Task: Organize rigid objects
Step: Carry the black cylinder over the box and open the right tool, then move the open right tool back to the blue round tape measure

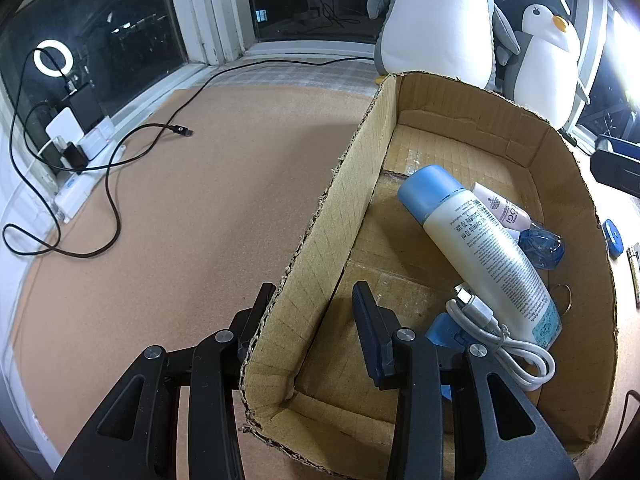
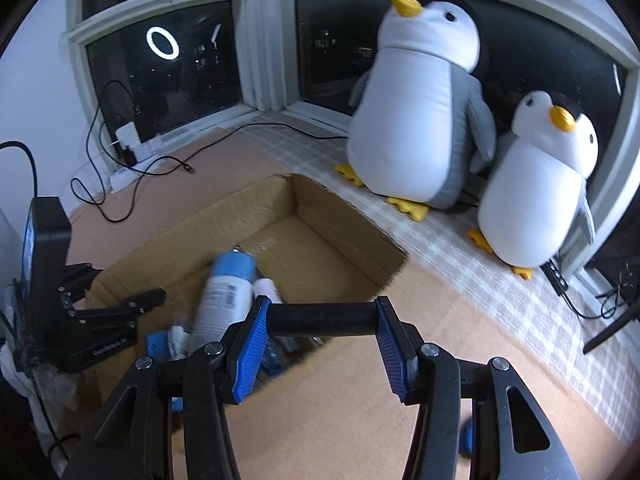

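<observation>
An open cardboard box [image 1: 332, 216] sits on the cork surface. Inside lie a white bottle with a blue cap [image 1: 476, 244], a pink tube [image 1: 502, 208], a blue clear item [image 1: 544, 246], a white USB cable [image 1: 500, 336] and a blue object [image 1: 442, 330]. My left gripper [image 1: 312, 308] is open, its fingers straddling the box's left wall. My right gripper [image 2: 320, 318] is shut on a black cylinder [image 2: 322, 319], held crosswise above the box's near right edge [image 2: 384, 280]. The left gripper also shows in the right wrist view [image 2: 136, 304].
Two plush penguins [image 2: 416, 100] [image 2: 540, 184] stand by the window behind the box. A black cable [image 1: 116, 168] and chargers [image 1: 76, 136] lie at the left. A blue round thing [image 1: 614, 236] lies right of the box.
</observation>
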A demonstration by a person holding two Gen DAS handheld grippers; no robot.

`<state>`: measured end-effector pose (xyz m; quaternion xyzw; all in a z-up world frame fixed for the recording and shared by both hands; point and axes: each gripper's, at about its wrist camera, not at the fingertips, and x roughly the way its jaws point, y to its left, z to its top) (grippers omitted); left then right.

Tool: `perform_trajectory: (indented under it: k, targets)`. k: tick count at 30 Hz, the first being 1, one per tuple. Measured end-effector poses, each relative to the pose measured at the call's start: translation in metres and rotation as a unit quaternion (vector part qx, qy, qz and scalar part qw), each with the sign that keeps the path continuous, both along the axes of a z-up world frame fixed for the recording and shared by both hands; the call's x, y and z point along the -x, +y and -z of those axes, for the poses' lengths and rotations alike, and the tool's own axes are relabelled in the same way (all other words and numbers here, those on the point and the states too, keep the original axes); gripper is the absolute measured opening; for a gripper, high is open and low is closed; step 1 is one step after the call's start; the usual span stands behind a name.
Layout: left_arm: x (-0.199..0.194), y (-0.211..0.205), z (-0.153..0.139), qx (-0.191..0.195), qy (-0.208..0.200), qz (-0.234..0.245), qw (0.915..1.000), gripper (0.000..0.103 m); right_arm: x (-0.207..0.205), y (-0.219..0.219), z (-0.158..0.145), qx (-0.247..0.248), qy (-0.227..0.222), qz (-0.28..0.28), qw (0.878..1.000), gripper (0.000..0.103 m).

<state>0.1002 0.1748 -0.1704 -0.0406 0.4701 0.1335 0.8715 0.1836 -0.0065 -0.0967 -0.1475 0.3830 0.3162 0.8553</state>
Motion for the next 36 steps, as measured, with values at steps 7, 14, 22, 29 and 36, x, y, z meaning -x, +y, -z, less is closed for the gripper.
perform_trajectory:
  k: [7,14,22,29,36]
  targets:
    - [0.0,0.0,0.0,-0.001,0.0,0.0,1.0,0.038,0.009,0.03,0.005,0.004,0.0,-0.024,1.0,0.048]
    - [0.0,0.0,0.0,-0.001,0.0,0.0,1.0,0.038,0.017,0.048,0.011,0.007,0.006,-0.041,0.999,0.048]
    - [0.001,0.0,0.0,-0.001,0.0,0.0,1.0,0.038,0.02,0.052,0.01,0.009,0.004,-0.044,0.999,0.048]
    - [0.001,0.001,0.0,-0.001,-0.001,0.0,1.0,0.038,0.022,0.053,0.008,0.012,-0.006,-0.039,0.999,0.073]
    - [0.001,0.001,0.0,-0.001,-0.001,0.0,1.0,0.038,0.02,0.049,0.005,0.011,-0.01,-0.028,0.999,0.077]
